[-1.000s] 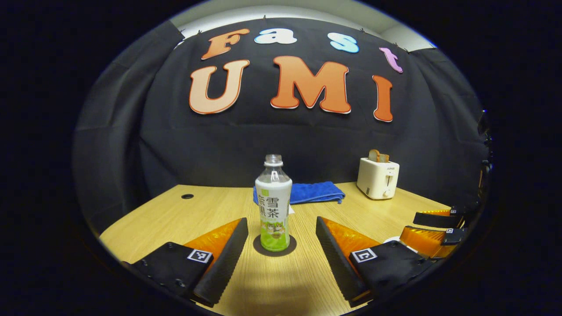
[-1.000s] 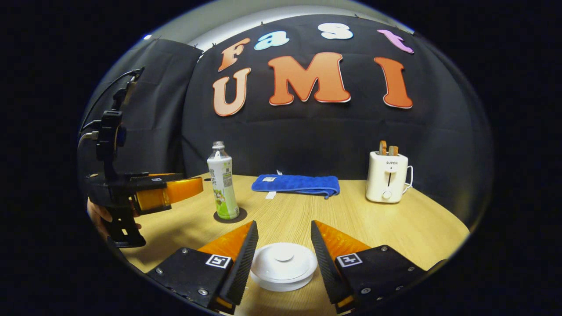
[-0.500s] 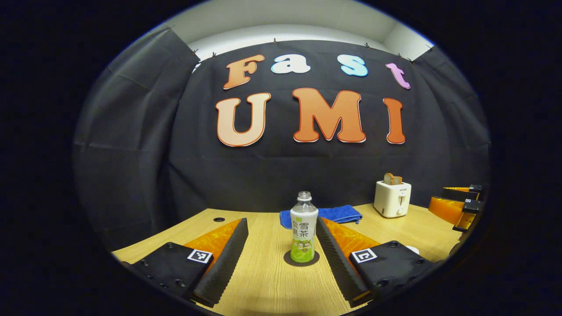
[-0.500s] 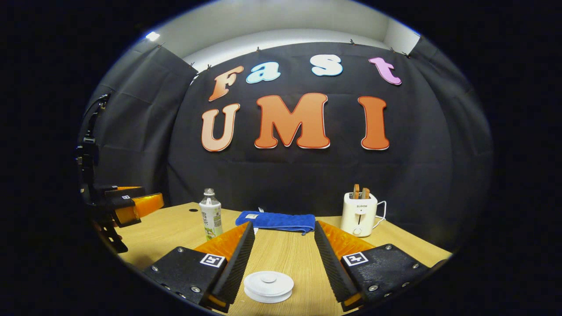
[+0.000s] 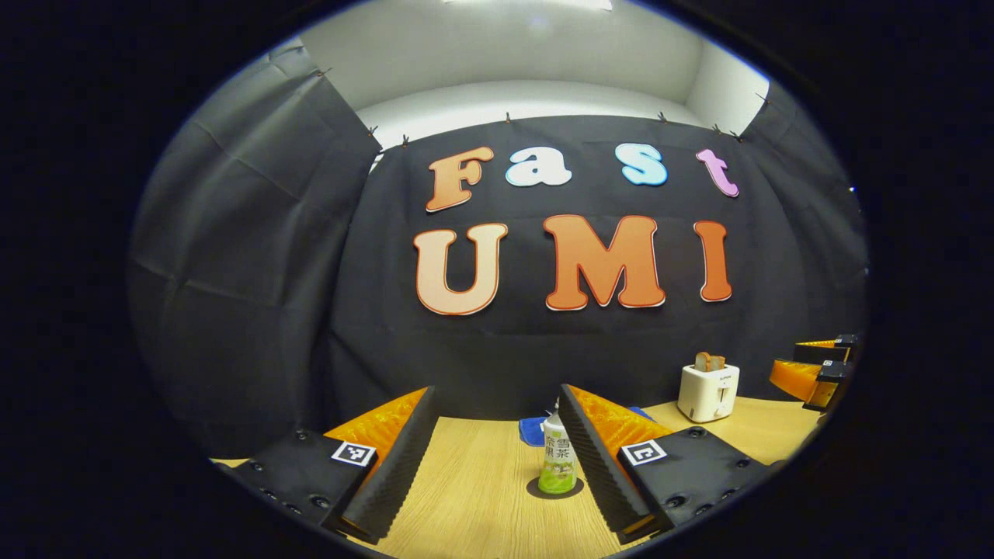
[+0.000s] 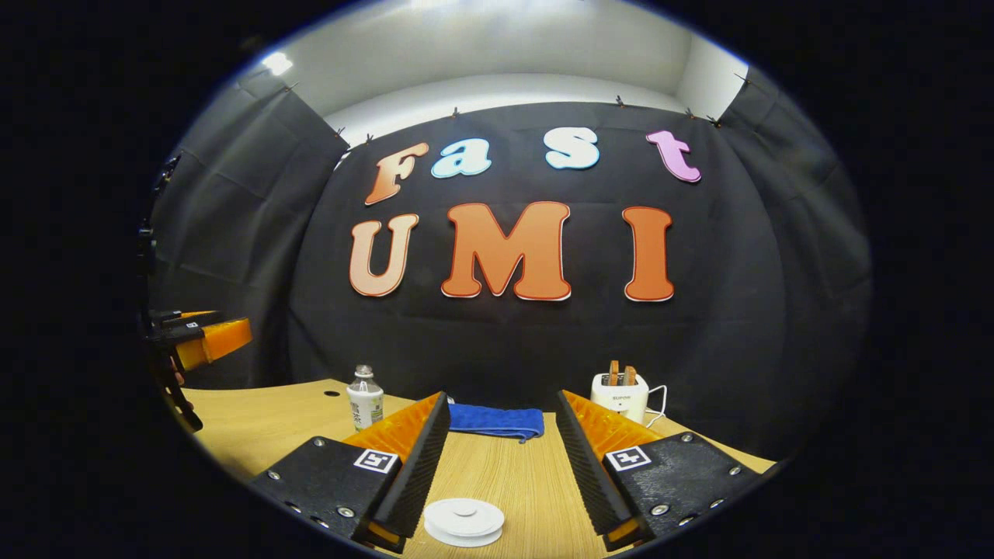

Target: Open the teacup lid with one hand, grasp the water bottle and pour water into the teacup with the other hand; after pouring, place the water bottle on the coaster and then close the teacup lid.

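Wooden table (image 6: 497, 466) is seen with water bottle (image 5: 558, 464) standing on coaster (image 5: 536, 490); lid (image 6: 463, 519) is placed on teacup; left gripper (image 5: 495, 458) and right gripper (image 6: 497, 458) are held apart, empty.

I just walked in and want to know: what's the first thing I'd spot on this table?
Probably the water bottle, standing upright on a dark round coaster on the wooden table, just ahead of the open left gripper. Next, the white teacup lid, closed, low between the open right gripper fingers. At the back sit a white toaster with bread in it and a blue towel.
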